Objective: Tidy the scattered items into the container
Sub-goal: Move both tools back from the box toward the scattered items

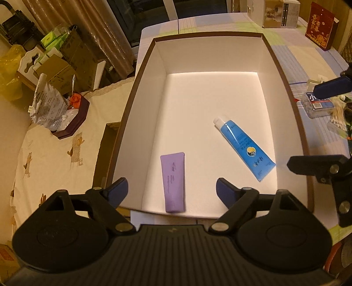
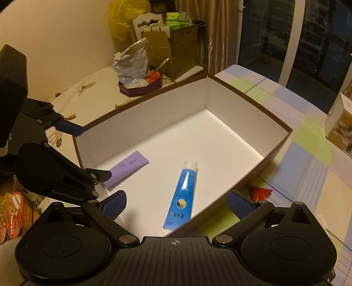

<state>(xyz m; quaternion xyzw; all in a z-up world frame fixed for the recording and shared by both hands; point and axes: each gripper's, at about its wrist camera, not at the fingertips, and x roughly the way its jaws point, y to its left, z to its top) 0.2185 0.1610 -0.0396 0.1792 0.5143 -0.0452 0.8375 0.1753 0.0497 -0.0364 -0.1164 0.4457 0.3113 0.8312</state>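
A brown box with a white inside (image 1: 140, 72) (image 2: 250, 96) stands on the table. On its floor lie a purple tube (image 1: 173, 181) (image 2: 129, 166) and a blue tube with a white cap (image 1: 244, 145) (image 2: 182, 195). My left gripper (image 1: 173, 190) hangs open over the box's near edge, above the purple tube, nothing between its fingers. My right gripper (image 2: 177, 204) is open too, above the box's near corner by the blue tube, holding nothing. Each gripper shows in the other's view: the right one (image 1: 330, 88) at the right edge, the left one (image 2: 66, 154) at the left.
Loose items lie on the table right of the box: a clear packet with a blue label (image 1: 316, 103), cotton swabs (image 1: 337, 118) and a red wrapper (image 2: 260, 192). A red gift box (image 1: 321, 26) and a carton (image 1: 279, 13) stand behind. Left is a cloth-covered surface with a dark tray (image 1: 72, 123).
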